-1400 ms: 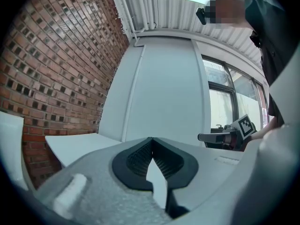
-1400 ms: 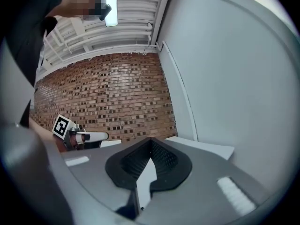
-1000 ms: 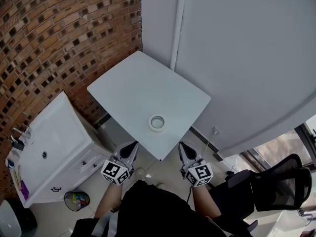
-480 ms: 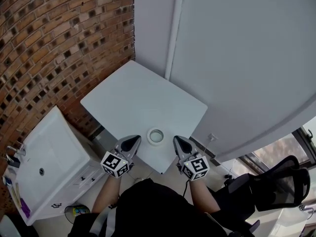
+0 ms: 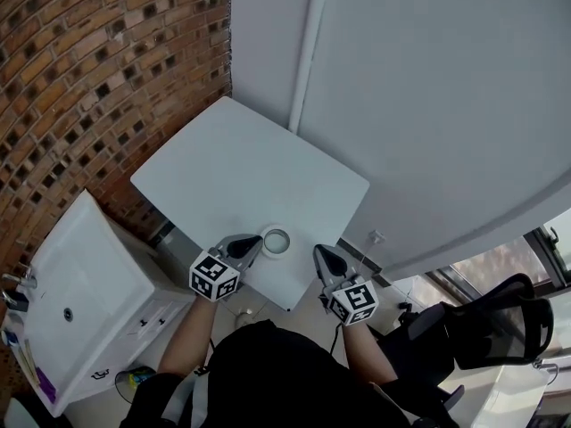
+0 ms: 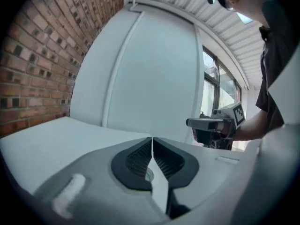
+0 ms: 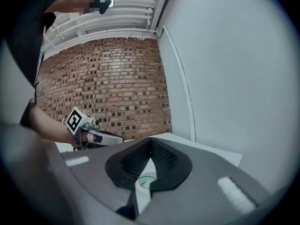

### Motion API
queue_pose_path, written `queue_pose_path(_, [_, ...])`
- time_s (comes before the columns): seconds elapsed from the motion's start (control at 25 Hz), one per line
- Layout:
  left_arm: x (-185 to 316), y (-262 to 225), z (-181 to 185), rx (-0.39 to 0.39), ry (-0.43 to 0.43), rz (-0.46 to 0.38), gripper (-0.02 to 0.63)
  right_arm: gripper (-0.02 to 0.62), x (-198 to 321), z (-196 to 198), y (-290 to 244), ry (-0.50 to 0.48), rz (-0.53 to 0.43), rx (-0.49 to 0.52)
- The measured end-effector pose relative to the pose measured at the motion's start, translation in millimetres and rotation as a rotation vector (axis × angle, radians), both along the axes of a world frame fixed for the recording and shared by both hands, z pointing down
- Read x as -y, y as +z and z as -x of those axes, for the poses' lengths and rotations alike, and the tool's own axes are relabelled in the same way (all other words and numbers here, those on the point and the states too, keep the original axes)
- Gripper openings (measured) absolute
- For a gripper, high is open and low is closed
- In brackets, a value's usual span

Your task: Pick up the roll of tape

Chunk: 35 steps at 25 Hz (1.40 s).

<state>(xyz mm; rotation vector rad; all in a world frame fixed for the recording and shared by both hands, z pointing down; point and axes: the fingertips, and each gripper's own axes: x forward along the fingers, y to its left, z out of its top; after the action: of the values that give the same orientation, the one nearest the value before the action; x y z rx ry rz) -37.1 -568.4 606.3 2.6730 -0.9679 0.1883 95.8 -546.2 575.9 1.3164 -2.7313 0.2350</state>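
The roll of tape (image 5: 276, 240), white with a pale core, lies flat near the front corner of the white square table (image 5: 241, 168). My left gripper (image 5: 258, 240) is shut with nothing in it. It points right, and its tip is close beside the roll's left side; I cannot tell if it touches. My right gripper (image 5: 318, 251) is also shut and empty, at the table's front right edge, a short way right of the roll. The tape (image 7: 147, 179) shows through the gap behind the shut jaws in the right gripper view, and faintly as the tape (image 6: 149, 175) in the left gripper view.
A white cabinet with a sink (image 5: 80, 275) stands low at the left, with a small bin (image 5: 134, 378) by it. The brick wall (image 5: 89, 78) and a white wall (image 5: 428, 105) close off the back. A black office chair (image 5: 500, 319) is at the right.
My left gripper has swung forward and to the right, from below the table's edge to beside the roll. The right gripper has come up to the table's edge. Both stayed shut.
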Motion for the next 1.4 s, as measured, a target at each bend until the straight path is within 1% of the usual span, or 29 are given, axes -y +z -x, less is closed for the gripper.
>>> queue_pose_path(0.04, [-1,14,-5,0.036,0.018,0.044,0.040,0.005,-3,-3,4,0.011,0.014,-0.003])
queue_pose_path(0.08, [-2,26,-9,0.077,0.035,0.070,0.085,0.005,-6,-6,9,0.018,0.028,-0.005])
queue_pose_path(0.16, [-2,43,-15,0.138,0.057,0.086,0.106,0.005,-12,-11,19,0.028,0.054,-0.006])
queue_pose_path(0.24, [0,56,-20,0.172,0.073,0.093,0.129,0.005,-16,-16,28,0.042,0.080,-0.008])
queue_pose_path(0.28, [0,63,-23,0.194,0.090,0.101,0.159,0.006,-18,-18,33,0.051,0.093,-0.007])
queue_pose_path(0.36, [-2,82,-30,0.269,0.155,0.119,0.207,0.005,-23,-23,42,0.068,0.119,-0.004])
queue_pose_path(0.4, [-2,91,-34,0.319,0.197,0.121,0.215,0.005,-26,-25,47,0.078,0.130,-0.002])
queue_pose_path(0.52, [1,120,-42,0.475,0.320,0.088,0.222,0.006,-31,-30,57,0.111,0.154,0.003])
queue_pose_path(0.6, [0,136,-48,0.555,0.386,0.083,0.224,0.006,-34,-34,62,0.137,0.165,0.009])
queue_pose_path(0.64, [0,144,-51,0.583,0.406,0.090,0.238,0.005,-36,-37,63,0.150,0.169,0.012])
queue_pose_path(0.8, [1,167,-62,0.661,0.463,0.125,0.241,0.006,-41,-52,66,0.202,0.179,0.023])
queue_pose_path(0.88, [-1,177,-68,0.716,0.524,0.131,0.241,0.005,-44,-58,68,0.226,0.181,0.026])
queue_pose_path(1.0, [-7,191,-72,0.822,0.635,0.134,0.241,0.006,-46,-64,69,0.260,0.180,0.043])
queue_pose_path(1.12, [-10,198,-71,0.908,0.694,0.174,0.236,0.005,-49,-71,72,0.287,0.178,0.052])
queue_pose_path(1.16, [-12,201,-70,0.953,0.716,0.182,0.235,0.005,-49,-73,75,0.293,0.182,0.053])
queue_pose_path(1.24, [-15,208,-66,1.071,0.765,0.175,0.233,0.005,-51,-75,78,0.304,0.189,0.057])
queue_pose_path(1.32, [-16,215,-61,1.205,0.813,0.128,0.222,0.005,-52,-75,80,0.306,0.187,0.061])
queue_pose_path(1.36, [-16,218,-59,1.264,0.836,0.091,0.196,0.005,-53,-76,80,0.306,0.186,0.064])
queue_pose_path(1.4, [-15,220,-58,1.306,0.855,0.059,0.172,0.005,-53,-76,80,0.307,0.186,0.067])
